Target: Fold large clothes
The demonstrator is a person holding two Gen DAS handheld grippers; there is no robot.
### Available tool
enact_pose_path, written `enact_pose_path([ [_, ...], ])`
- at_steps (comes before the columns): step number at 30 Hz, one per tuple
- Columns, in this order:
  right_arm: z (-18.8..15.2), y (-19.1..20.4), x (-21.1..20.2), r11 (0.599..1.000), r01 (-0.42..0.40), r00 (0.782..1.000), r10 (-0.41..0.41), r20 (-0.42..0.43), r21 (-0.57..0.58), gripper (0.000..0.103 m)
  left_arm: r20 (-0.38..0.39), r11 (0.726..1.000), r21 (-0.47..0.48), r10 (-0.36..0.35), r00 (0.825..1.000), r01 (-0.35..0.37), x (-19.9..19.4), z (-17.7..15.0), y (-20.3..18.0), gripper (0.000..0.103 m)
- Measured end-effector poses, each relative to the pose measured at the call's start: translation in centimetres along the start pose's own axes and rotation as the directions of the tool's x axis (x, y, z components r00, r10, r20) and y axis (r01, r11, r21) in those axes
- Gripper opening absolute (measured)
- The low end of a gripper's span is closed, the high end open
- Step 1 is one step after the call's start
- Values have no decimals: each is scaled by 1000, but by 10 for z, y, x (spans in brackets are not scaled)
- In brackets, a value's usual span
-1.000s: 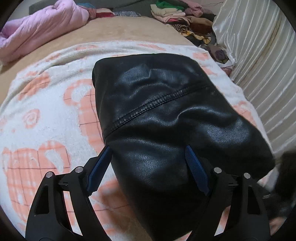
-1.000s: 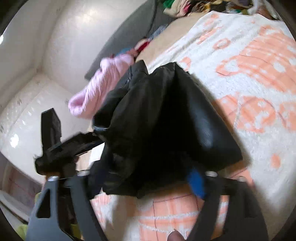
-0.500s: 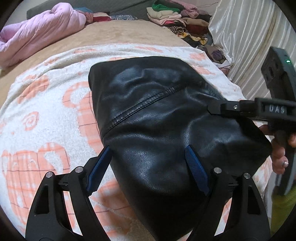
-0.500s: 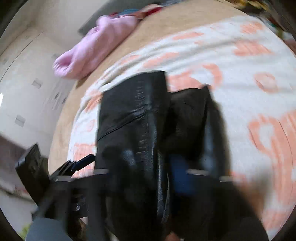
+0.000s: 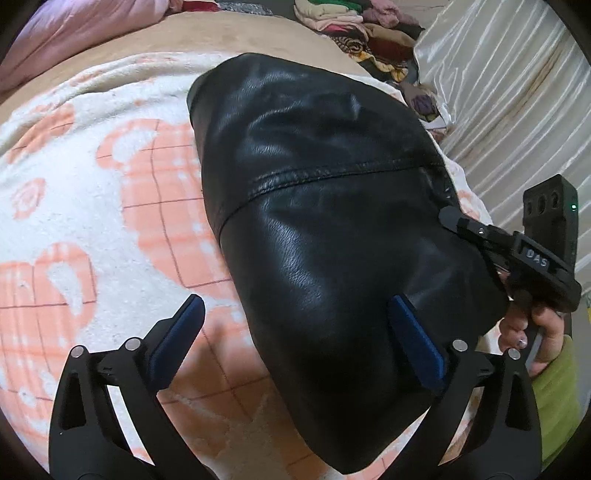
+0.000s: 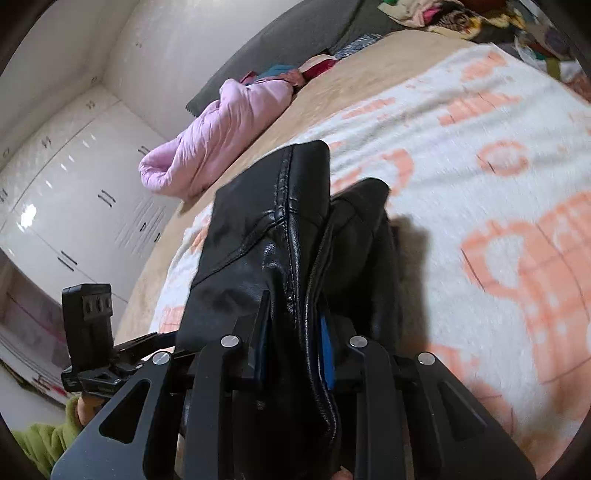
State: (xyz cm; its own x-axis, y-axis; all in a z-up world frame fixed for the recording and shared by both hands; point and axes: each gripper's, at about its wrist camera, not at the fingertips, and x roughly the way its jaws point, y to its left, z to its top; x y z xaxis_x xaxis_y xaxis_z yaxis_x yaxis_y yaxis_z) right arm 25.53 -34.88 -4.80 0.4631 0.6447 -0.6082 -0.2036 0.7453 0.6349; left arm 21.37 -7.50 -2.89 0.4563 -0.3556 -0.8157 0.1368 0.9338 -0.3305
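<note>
Two grippers work one black leather jacket (image 5: 332, 229), which lies folded into a thick bundle on an orange-and-white blanket (image 5: 110, 206) spread over the bed.

From the left wrist, the left gripper (image 5: 295, 325) hovers over the near end of the bundle with its jaws spread wide; they have just been opening further. One blue pad (image 5: 413, 343) lies against the leather, the other stands over bare blanket, so nothing is pinched. The bundle's long axis runs straight away from this gripper toward the far clothes pile (image 5: 354, 22). At the jacket's right edge the right gripper (image 5: 448, 216) comes in sideways, a hand (image 5: 532, 325) on its handle.

From the right wrist, the right gripper's jaws have just been closing and now clamp the stacked leather edges, seam and zipper between the pads (image 6: 327, 354); how many layers they catch is hard to tell. The right hand therefore controls the fold, and the left stands free at the near end.
</note>
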Motion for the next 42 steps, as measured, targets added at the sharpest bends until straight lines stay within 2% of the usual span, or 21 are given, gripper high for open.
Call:
enact_pose_path([
  [3, -4, -1, 3, 997, 81, 996, -80, -34, 6, 34, -13, 1000, 10, 4, 1000, -4, 6, -1, -1, 93],
  [5, -5, 3, -3, 993, 115, 993, -115, -40, 8, 48, -16, 1000, 7, -5, 1000, 5, 8, -3, -1, 93],
  [6, -5, 6, -8, 992, 126, 991, -126, -32, -1, 51, -18, 1000, 2, -7, 1000, 7, 8, -4, -1, 93],
  [8, -9, 15, -24, 994, 107, 994, -107, -18, -28, 65, -13, 1000, 6, -4, 1000, 4, 6, -4, -1, 93],
  [10, -19, 21, -35, 993, 109, 993, -111, -33, -50, 74, -15, 1000, 15, -2, 1000, 2, 5, -5, -3, 93],
  [13, -33, 18, -41, 994, 107, 991, -110, -78, -38, 73, -23, 999, 39, -10, 1000, 11, 8, -3, -10, 93],
  [15, -43, 14, -43, 996, 88, 992, -90, -91, -27, 47, -21, 999, 51, 2, 1000, -1, 10, -5, -13, 93],
  [16, -46, 15, -45, 995, 97, 992, -100, -81, -34, 28, -23, 999, 48, 1, 1000, 0, 11, -5, -13, 93],
  [19, -54, 17, -57, 997, 72, 996, -73, -51, -33, 26, -21, 998, 57, -6, 1000, 8, 7, -7, -15, 93],
  [24, -70, -7, -40, 989, 146, 985, -145, -89, 2, 30, -50, 996, 87, 2, 999, 3, 18, -9, -19, 93],
  [25, -70, -9, -41, 990, 142, 986, -140, -87, 15, 33, -50, 997, 83, -1, 999, 5, 20, -9, -20, 93],
  [26, -70, -8, -43, 989, 146, 986, -144, -89, 16, 42, -49, 997, 75, -5, 999, 8, 22, -8, -18, 95],
  [27, -69, -6, -44, 985, 175, 980, -174, -98, 1, 59, -56, 998, 67, -14, 998, 18, 23, -7, -16, 95],
  [28, -68, -3, -43, 969, 244, 960, -246, -131, -34, 92, -55, 998, 63, -14, 998, 17, 23, -6, -15, 95],
  [29, -65, 0, -45, 959, 276, 950, -282, -136, -56, 93, -49, 998, 65, -11, 999, 14, 21, -5, -13, 95],
  [31, -50, 9, -59, 960, 271, 959, -276, -59, -73, 93, -43, 997, 79, -3, 999, 6, 18, -5, -13, 95],
  [34, -16, 29, -71, 950, 298, 954, -293, 67, -94, 93, -38, 997, 83, 3, 999, 0, 17, -6, -13, 95],
  [35, -2, 36, -69, 951, 290, 956, -282, 84, -104, 93, -36, 997, 82, 5, 999, -2, 17, -6, -14, 95],
  [37, 23, 50, -60, 947, 293, 954, -280, 111, -133, 93, -33, 996, 84, 7, 999, -4, 16, -6, -14, 95],
  [40, 54, 62, -33, 929, 323, 946, -311, 93, -179, 93, -29, 996, 90, 9, 1000, -6, 16, -6, -16, 95],
  [42, 72, 60, -9, 893, 401, 916, -392, 85, -204, 90, -23, 995, 96, 13, 1000, -11, 16, -7, -18, 95],
])
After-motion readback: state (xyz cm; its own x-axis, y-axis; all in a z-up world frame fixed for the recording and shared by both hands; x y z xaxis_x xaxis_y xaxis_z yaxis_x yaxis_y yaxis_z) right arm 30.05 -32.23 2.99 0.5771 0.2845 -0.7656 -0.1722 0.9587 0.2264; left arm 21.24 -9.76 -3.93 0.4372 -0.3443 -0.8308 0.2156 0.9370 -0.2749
